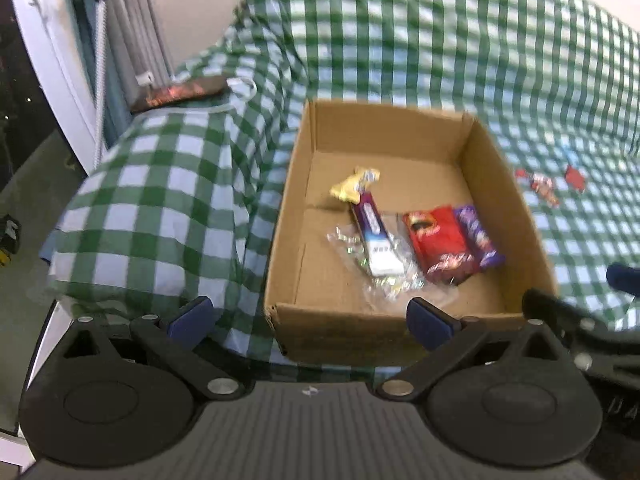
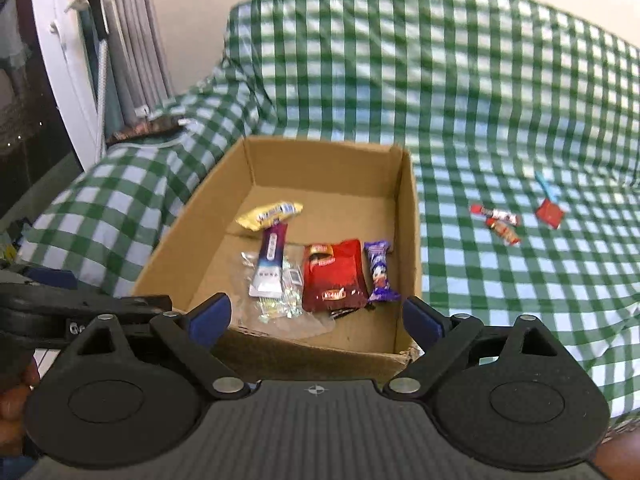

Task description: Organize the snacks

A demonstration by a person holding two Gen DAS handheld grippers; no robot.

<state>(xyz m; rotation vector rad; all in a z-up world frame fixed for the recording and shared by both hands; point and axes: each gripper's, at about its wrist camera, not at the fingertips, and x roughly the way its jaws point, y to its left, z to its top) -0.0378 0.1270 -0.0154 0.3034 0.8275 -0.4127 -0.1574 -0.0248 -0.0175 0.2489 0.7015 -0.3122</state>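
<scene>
An open cardboard box (image 1: 508, 184) (image 2: 409, 216) sits on a green checked sofa cover. Inside lie a yellow snack (image 1: 350, 188) (image 2: 269, 213), a purple-and-white bar (image 1: 376, 236) (image 2: 270, 266), a clear wrapper (image 1: 360, 256) (image 2: 280, 304), a red packet (image 1: 438, 240) (image 2: 334, 276) and a small purple candy (image 1: 478, 236) (image 2: 380, 272). Loose on the cover to the right lie two red-and-white candies (image 1: 540, 184) (image 2: 494, 213), (image 2: 505, 232) and a red piece with a blue stick (image 1: 574, 174) (image 2: 550, 212). My left gripper (image 1: 310, 318) is open and empty before the box's near wall. My right gripper (image 2: 316, 318) is open and empty over the near wall.
A padded sofa arm (image 1: 152, 204) (image 2: 100, 208) rises left of the box, with a dark flat object (image 1: 180, 94) (image 2: 144, 126) on it. A radiator (image 2: 136, 40) and a window frame stand behind at left. The sofa back (image 2: 400, 60) rises behind the box.
</scene>
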